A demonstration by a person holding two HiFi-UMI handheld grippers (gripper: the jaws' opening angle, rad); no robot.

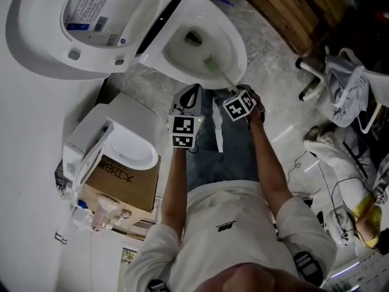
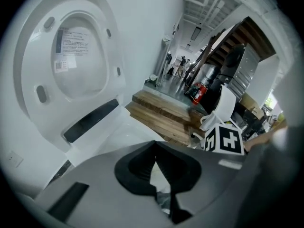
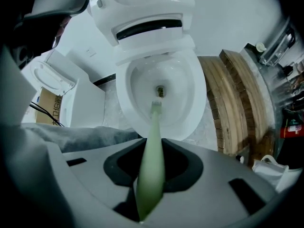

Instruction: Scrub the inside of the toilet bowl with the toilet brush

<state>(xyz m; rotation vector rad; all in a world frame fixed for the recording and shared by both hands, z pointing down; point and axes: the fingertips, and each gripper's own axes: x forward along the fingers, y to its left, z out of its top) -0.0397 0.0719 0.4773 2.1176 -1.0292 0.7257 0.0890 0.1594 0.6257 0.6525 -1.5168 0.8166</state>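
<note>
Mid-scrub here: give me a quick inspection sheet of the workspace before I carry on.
Surface: grey marbled floor.
Job's things: toilet bowl open, lid raised; green toilet brush with its head down in the bowl near the drain.
Clutter: second toilet next to a cardboard box; white bags at right.
Tools: right tool shut on the toilet brush; left tool shut, empty.
Cables: black leads on the floor at right.
Surroundings: wooden platform beside the toilet.
</note>
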